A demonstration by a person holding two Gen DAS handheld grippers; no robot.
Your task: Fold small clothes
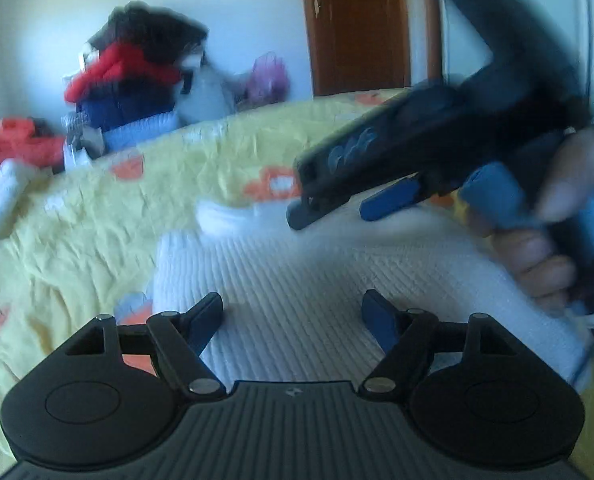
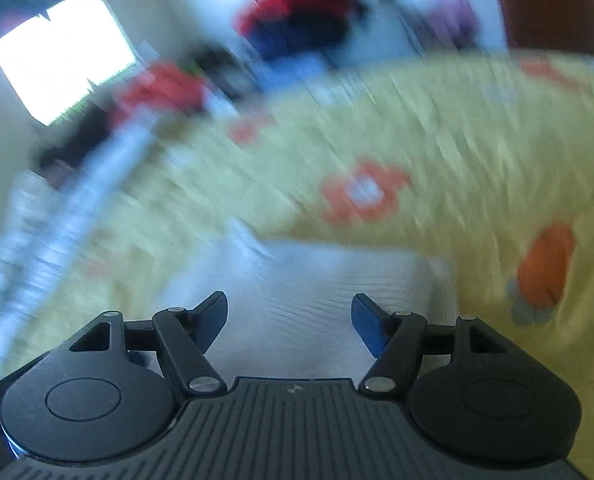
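A white ribbed garment [image 1: 297, 276] lies flat on the bed, on a yellow bedspread [image 1: 77, 208] printed with orange flowers. It looks already folded at least once: its near-left corner is squared off and its edges read as doubled, though blur hides the layers. Both tools hang over it with nothing in them.

The left gripper [image 1: 295, 318] sits above the garment's near edge, fingers spread wide and nothing between them. The right gripper [image 2: 289, 322] is likewise spread and empty; in the left wrist view it is seen over the garment's far right part, held in the person's right hand [image 1: 553, 240], and both that view and its own camera are smeared, so it seems to be in quick motion.

My reading is that this is a moment between folds, or just after a release: the cloth is down, neither tool grips it. Whether one more fold is wanted cannot be settled from here. If so, the next move calls for each gripper to drop to a corner on one side of the garment, pinch only the top layers, and carry that edge across. If not, the garment goes to the pile of clothes [image 1: 133, 80] beyond its far left corner, near the wall.
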